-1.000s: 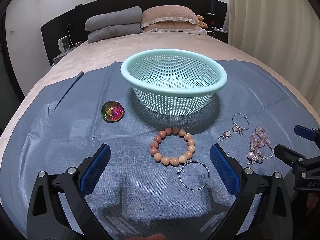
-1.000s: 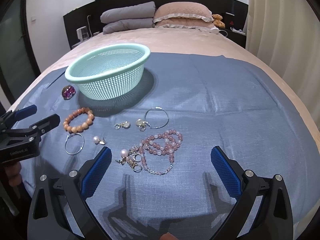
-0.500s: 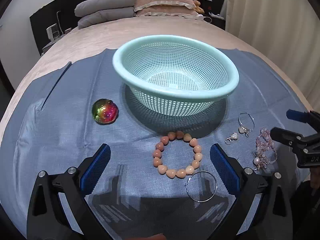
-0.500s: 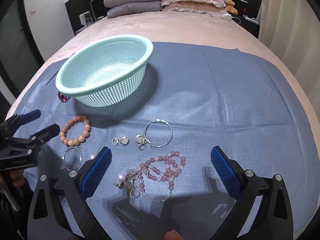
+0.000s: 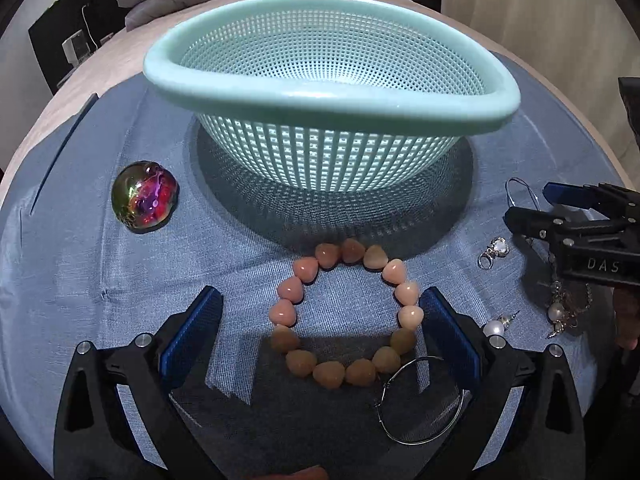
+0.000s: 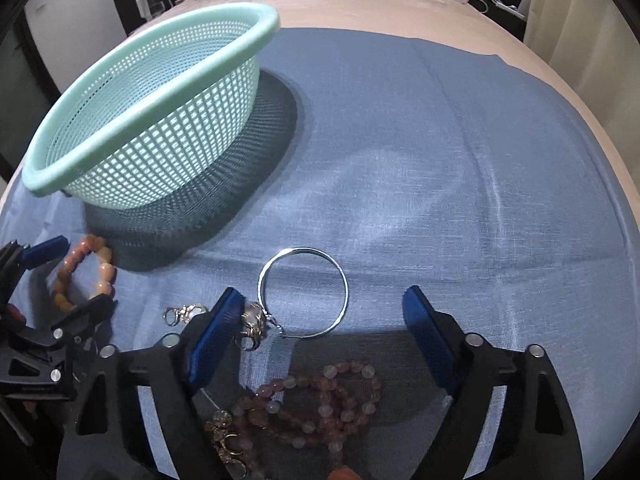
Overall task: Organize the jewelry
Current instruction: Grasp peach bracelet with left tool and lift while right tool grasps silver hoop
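Both our tongs stand wide apart with nothing between the pads. Our left tongs point(image 5: 320, 316) hang low over the blue woven cloth point(image 5: 100, 272) spread on the bed, straddling the bracelet of peach heart-shaped beads point(image 5: 346, 314), whose right side lies just beside the right blue pad; we cannot tell whether they touch. A thin silver wire hoop point(image 5: 420, 400) lies against the bracelet's near right edge, partly under that finger, and a small pearl stud earring point(image 5: 496, 326) sits just outside it. Our right tongs point(image 6: 324, 312) hover over the plain silver bangle point(image 6: 304, 292), which lies between the two fingers, nearer the left one; its pale bead charm point(image 6: 254, 318) rests right at the left pad. Closer to the camera, a heap of pink bead strands point(image 6: 320, 404) lies under the tongs, with a small silver clasp charm point(image 6: 182, 314) off to the left. Beyond the jewelry stands the mint-green perforated plastic basket point(image 5: 332, 100), upright on the cloth, and an iridescent glass ball point(image 5: 145, 197) sits well to its left. Pillows are stacked at the far end of the bed.
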